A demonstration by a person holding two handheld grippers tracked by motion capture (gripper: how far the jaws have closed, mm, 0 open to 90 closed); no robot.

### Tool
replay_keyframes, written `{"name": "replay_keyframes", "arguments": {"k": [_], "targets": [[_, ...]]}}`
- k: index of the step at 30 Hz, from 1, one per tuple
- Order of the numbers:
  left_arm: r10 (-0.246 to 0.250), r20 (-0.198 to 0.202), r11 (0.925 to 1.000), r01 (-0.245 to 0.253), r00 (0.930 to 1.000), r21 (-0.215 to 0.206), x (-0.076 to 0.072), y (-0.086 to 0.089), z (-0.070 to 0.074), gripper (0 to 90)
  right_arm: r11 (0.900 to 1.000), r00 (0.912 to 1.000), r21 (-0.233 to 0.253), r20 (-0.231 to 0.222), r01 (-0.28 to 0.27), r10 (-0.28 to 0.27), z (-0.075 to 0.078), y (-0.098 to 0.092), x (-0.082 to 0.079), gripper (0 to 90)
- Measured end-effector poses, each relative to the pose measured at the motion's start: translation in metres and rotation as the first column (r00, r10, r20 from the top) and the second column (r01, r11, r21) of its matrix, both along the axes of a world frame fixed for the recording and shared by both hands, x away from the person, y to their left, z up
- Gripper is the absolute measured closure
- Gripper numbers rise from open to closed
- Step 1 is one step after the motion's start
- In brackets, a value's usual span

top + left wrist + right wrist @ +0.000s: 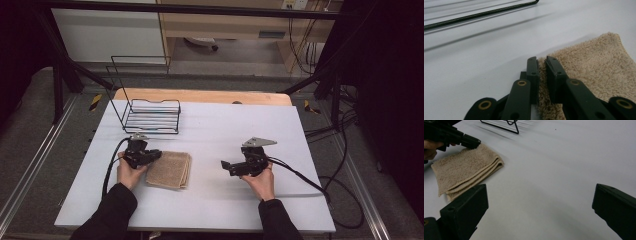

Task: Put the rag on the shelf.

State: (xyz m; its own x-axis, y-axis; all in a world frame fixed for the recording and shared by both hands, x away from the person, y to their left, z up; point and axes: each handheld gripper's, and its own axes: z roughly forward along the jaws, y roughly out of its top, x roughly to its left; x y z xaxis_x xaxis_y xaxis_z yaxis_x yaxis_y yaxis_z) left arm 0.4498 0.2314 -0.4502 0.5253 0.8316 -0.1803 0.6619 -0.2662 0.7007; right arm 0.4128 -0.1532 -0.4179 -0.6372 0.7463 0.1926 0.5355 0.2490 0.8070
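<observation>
Left gripper (542, 65) pinching the near-left edge of the folded beige towel (170, 170), jaws nearly closed with a thin ridge of terry caught between them, towel lying flat on the white table (240, 125) just in front of the black wire rack (150, 117). Right gripper (226, 165) hovering well apart to the right, jaws spread wide and gripping nothing. Judging from this: grasp secured, towel not yet lifted, moving it towards the rack seemingly remaining.

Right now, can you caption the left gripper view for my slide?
Left tool shut on the edge of a folded tan towel on the white table, wire rack behind.
</observation>
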Motion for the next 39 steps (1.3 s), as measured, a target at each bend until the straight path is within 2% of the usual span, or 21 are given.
{"name": "replay_keyframes", "arguments": {"k": [2, 11, 12, 13, 19, 23, 25, 29, 31, 39], "targets": [[0.0, 0.0, 1.0, 0.0, 1.0, -0.001, 0.0, 0.0, 0.0, 80.1, 1.0, 0.9999, -0.003, 0.008, -0.006, 0.006, 0.001, 0.008, 0.004, 1.3], [0.002, 0.006, 1.0, -0.002, 1.0, 0.0, -0.001, 0.0, 0.0, 80.0, 1.0, 0.9997, -0.007, -0.016, -0.02, 0.02, 0.002, 0.056, 0.023, 3.0], [0.002, 0.006, 1.0, -0.002, 1.0, 0.0, -0.001, 0.0, -0.001, 80.1, 1.0, 0.9997, -0.015, -0.015, -0.022, 0.022, 0.001, 0.068, 0.028, 3.7], [0.002, 0.006, 1.0, -0.002, 1.0, -0.001, -0.001, 0.0, -0.001, 80.1, 1.0, 0.9997, -0.015, -0.015, -0.022, 0.022, 0.001, 0.068, 0.028, 3.7], [-0.004, 0.002, 1.0, 0.004, 1.0, -0.009, 0.0, 0.001, -0.001, 80.0, 0.999, 0.9992, -0.027, -0.032, -0.024, 0.023, -0.004, 0.096, 0.04, 6.1], [-0.008, 0.007, 1.0, 0.008, 0.9999, -0.005, 0.0, 0.001, -0.001, 80.0, 0.998, 0.9986, -0.046, -0.042, -0.036, 0.034, -0.011, 0.114, 0.047, 10.9], [-0.009, 0.008, 0.9999, 0.009, 0.9999, -0.004, 0.0, 0.001, -0.001, 80.0, 0.998, 0.9983, -0.046, -0.045, -0.039, 0.037, -0.011, 0.116, 0.047, 12.2], [-0.012, 0.009, 0.9999, 0.012, 0.9999, -0.004, 0.0, 0.001, -0.001, 80.0, 0.997, 0.997, -0.06, -0.059, -0.054, 0.05, -0.014, 0.126, 0.051, 21.0], [-0.013, 0.01, 0.9999, 0.013, 0.9999, -0.003, 0.0, 0.001, -0.001, 80.0, 0.997, 0.9961, -0.051, -0.069, -0.058, 0.055, -0.017, 0.13, 0.052, 24.8], [-0.015, 0.014, 0.9999, 0.015, 0.9998, -0.002, 0.0, 0.001, -0.001, 80.1, 0.993, 0.9926, -0.092, -0.103, -0.074, 0.064, -0.026, 0.135, 0.052, 39.3]]}}
